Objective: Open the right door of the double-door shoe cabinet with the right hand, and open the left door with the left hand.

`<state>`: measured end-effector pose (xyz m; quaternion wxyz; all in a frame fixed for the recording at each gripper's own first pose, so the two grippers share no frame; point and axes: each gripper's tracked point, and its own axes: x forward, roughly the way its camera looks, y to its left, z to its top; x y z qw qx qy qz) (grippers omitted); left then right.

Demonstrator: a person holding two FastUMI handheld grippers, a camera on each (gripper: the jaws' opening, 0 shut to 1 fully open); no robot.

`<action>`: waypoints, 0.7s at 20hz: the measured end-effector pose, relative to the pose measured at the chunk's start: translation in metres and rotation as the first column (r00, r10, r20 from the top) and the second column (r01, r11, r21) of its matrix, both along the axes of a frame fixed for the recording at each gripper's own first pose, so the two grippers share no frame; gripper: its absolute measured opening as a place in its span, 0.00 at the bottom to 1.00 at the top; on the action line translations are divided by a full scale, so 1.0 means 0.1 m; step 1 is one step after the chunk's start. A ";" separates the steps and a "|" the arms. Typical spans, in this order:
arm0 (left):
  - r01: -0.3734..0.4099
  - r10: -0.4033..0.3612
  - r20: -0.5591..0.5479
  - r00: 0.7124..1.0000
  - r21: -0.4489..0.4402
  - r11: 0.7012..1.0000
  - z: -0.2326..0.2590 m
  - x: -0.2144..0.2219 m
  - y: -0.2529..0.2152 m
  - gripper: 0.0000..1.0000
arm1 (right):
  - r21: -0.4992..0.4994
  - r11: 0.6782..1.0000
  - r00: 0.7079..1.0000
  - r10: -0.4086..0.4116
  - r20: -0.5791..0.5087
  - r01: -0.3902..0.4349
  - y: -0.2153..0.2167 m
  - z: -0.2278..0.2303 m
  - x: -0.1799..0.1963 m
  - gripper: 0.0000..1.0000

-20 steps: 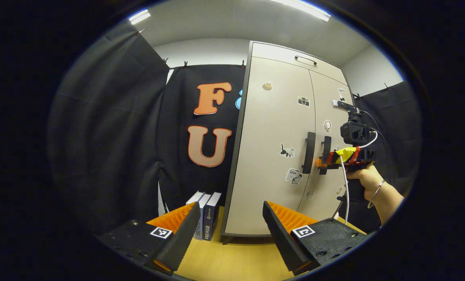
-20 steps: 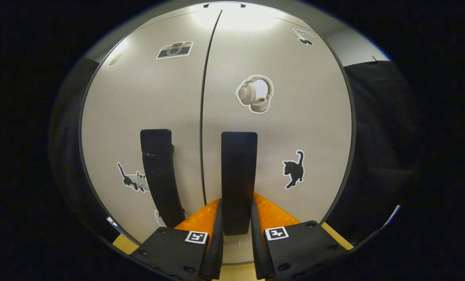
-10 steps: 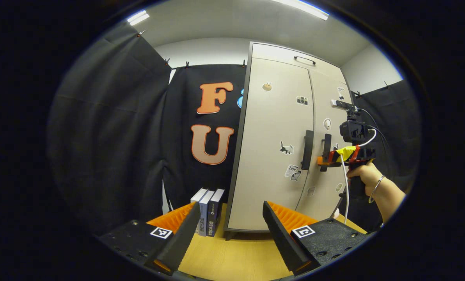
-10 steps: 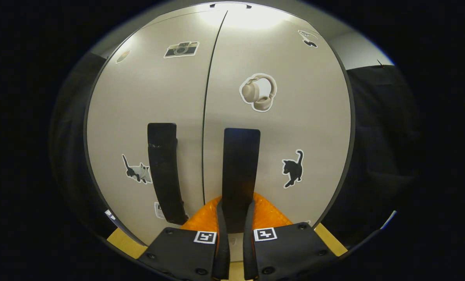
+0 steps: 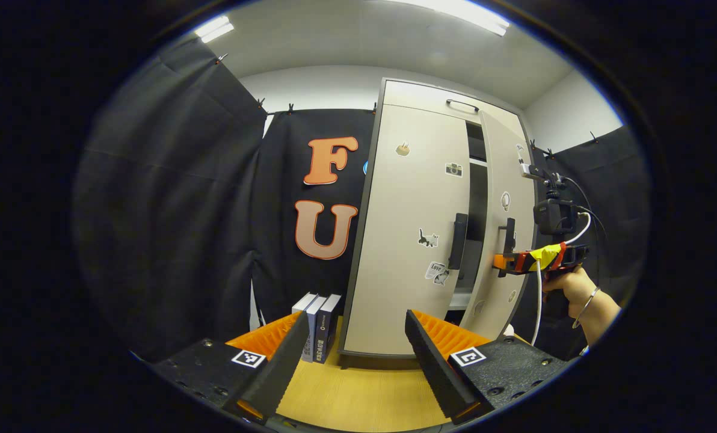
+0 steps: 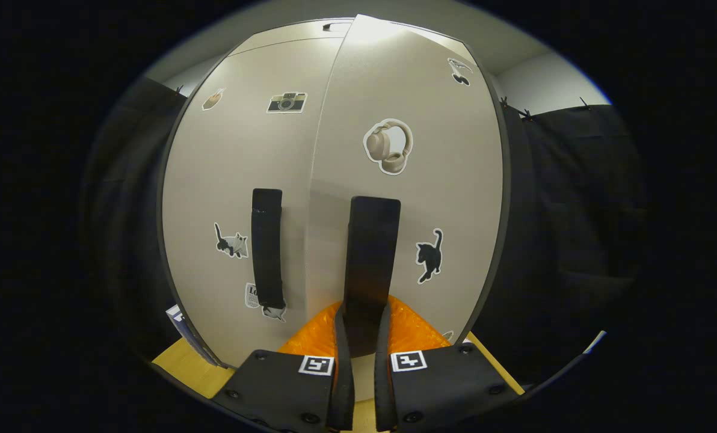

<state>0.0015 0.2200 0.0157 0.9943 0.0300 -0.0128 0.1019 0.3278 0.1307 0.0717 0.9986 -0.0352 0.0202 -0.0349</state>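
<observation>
Now the right gripper (image 6: 358, 337) pinches the right door's handle (image 6: 370, 252), while the left gripper (image 5: 355, 355) hangs spread.

1 tall beige double-door shoe cabinet (image 5: 412, 240), 2 flat beige doors (image 6: 238, 198), 2 black vertical bar handles (image 6: 267, 246), 3 upright dark-and-white books (image 5: 319, 328), 2 ceiling strip lights (image 5: 214, 29).

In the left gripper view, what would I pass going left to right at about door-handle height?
Black cloth wall → left door → left door's handle → dark gap into the cabinet → right door's handle → right gripper → the hand holding it.
</observation>
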 end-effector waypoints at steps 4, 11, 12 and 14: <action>-0.010 0.010 0.014 1.000 0.006 1.000 0.07 -0.21 -0.13 0.96 | -0.006 1.000 1.000 0.015 0.002 -0.015 -0.05 -0.01 -0.09 0.21; -0.032 0.031 0.041 0.999 0.015 0.999 0.16 -0.51 -0.44 0.96 | 0.026 0.998 0.998 0.064 0.009 -0.064 -0.23 -0.02 -0.28 0.08; -0.034 0.033 0.043 0.999 0.020 0.999 0.17 -0.55 -0.50 0.96 | 0.026 0.998 0.998 0.064 0.008 -0.064 -0.26 -0.02 -0.31 0.07; -0.033 0.032 0.045 0.998 0.024 0.999 0.18 -0.59 -0.64 0.96 | 0.035 0.998 0.998 0.060 0.009 -0.061 -0.34 -0.03 -0.37 0.07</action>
